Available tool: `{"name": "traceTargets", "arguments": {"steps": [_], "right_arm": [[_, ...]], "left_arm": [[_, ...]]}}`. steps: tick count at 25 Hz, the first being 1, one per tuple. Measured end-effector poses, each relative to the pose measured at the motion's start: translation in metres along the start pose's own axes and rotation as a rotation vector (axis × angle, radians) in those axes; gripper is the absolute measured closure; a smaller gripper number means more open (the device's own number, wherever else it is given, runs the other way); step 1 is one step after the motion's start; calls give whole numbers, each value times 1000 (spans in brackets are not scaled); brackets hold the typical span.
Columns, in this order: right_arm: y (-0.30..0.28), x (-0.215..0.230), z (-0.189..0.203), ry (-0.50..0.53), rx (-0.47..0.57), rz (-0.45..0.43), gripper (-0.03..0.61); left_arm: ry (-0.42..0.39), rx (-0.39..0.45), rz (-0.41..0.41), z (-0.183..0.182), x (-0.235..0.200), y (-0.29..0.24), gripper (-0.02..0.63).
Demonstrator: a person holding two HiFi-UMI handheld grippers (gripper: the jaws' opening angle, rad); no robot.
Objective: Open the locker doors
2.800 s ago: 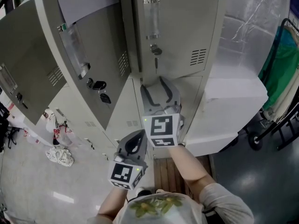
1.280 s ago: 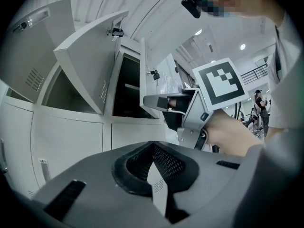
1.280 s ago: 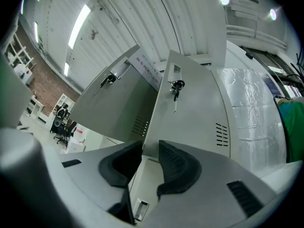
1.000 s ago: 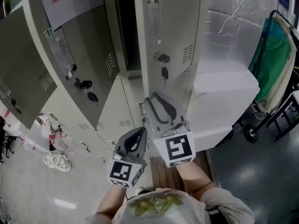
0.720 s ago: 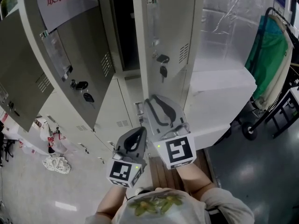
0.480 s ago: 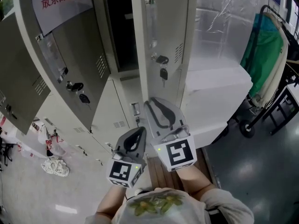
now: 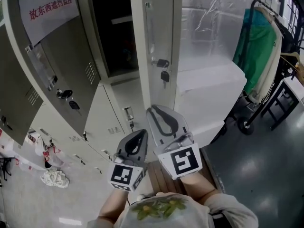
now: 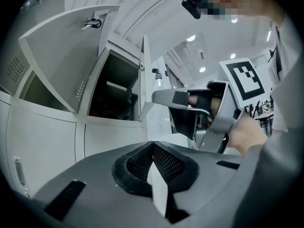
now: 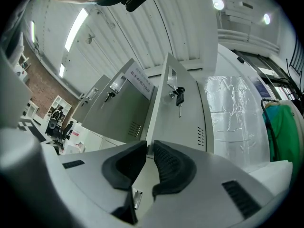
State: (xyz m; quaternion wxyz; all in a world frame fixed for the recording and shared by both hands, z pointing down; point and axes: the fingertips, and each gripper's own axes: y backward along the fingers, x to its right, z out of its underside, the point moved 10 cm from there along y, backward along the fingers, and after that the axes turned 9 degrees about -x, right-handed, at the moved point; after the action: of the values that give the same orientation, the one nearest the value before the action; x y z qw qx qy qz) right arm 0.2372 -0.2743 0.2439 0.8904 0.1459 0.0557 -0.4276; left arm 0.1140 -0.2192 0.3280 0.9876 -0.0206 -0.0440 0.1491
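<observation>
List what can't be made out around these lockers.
- Inside of the open locker: head view and left gripper view, too dark to tell what it holds.
- Paper sign: head view, top cut off by the picture's edge; right gripper view, print too small to read.
- Clothes on the rack: head view, cut off by the right edge.

Bright ceiling lights, glare on plastic sheet; fisheye warping, dark vignette in gripper views.
</observation>
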Motion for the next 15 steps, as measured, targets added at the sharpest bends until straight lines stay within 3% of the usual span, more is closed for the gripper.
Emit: {"name": "traceTargets", "arguments": {"steps": [15], "right_arm": [[36, 22, 0, -28, 12, 66, 515]], "left_arm": [[10, 10, 120, -1, 34, -23, 586]]}}
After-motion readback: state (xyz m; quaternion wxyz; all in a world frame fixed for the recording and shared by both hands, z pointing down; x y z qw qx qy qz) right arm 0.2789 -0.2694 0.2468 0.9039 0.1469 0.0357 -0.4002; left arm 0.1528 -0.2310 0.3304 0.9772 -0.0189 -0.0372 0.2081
